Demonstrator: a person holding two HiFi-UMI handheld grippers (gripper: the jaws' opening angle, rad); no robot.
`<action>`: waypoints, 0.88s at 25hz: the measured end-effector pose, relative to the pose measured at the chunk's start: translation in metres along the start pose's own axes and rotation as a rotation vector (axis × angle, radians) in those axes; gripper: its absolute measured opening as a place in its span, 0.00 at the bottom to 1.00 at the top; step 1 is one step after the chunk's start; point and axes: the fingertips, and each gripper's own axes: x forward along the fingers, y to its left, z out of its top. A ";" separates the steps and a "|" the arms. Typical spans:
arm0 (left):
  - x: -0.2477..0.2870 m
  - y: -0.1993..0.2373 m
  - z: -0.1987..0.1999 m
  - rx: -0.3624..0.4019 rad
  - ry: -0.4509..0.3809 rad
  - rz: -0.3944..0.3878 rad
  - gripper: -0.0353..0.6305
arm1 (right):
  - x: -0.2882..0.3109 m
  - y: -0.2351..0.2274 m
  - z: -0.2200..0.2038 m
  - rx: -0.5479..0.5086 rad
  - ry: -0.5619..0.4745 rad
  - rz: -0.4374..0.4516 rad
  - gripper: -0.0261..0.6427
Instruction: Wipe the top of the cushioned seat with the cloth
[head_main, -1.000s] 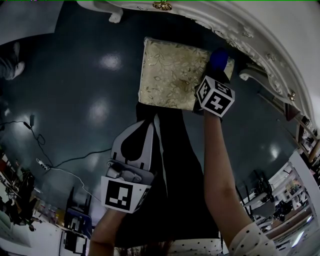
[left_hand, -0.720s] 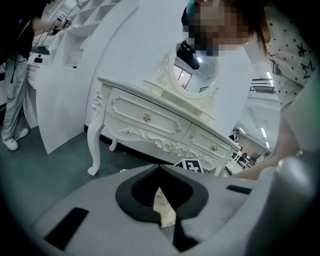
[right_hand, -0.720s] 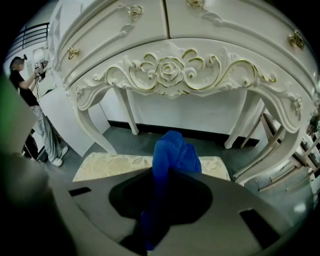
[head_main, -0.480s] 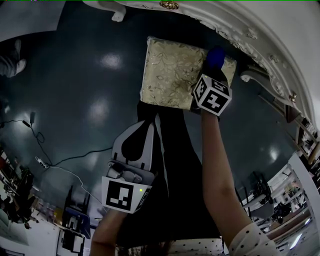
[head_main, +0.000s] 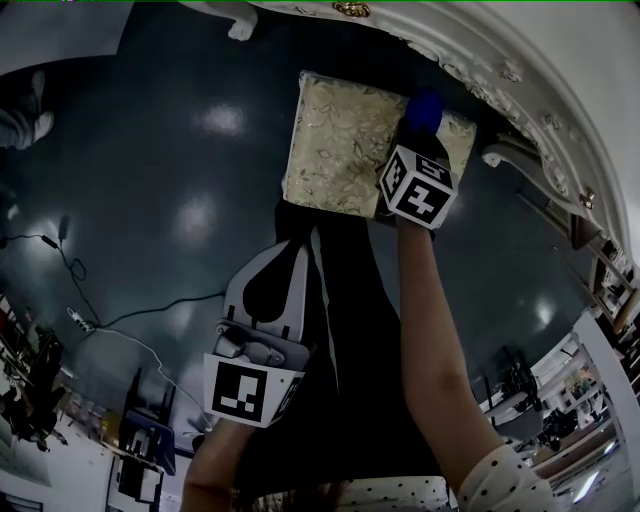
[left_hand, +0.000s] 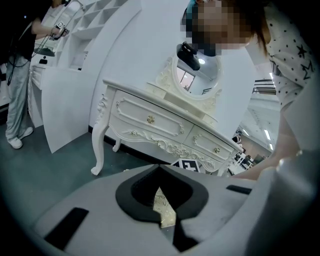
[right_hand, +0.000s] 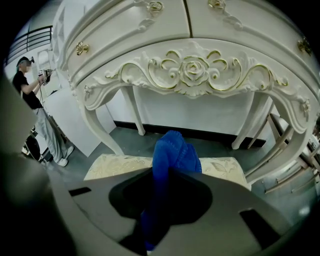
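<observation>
The cushioned seat, gold with a leaf pattern, stands on the dark floor in front of a white dressing table. My right gripper is over the seat's right part, shut on a blue cloth that bulges out past its tips. In the right gripper view the cloth stands between the jaws of that gripper, with the seat just below. My left gripper hangs short of the seat's near edge, shut and holding nothing. A sliver of the seat shows through the left gripper.
The ornate white dressing table arches over the seat's far side, its curved legs either side. Cables trail on the floor at the left. A person stands far left, and furniture clutters the lower corners.
My right gripper has slid a little to the left across the seat top with the blue cloth. The left gripper has stayed where it was.
</observation>
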 end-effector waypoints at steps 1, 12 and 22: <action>-0.001 0.001 0.000 -0.002 -0.003 0.003 0.05 | 0.000 0.003 0.000 -0.003 0.000 0.005 0.16; -0.009 0.011 0.002 -0.024 -0.013 0.036 0.05 | 0.006 0.035 0.004 -0.031 -0.001 0.049 0.16; -0.016 0.020 0.006 -0.044 -0.042 0.060 0.05 | 0.009 0.057 0.006 -0.046 -0.003 0.076 0.16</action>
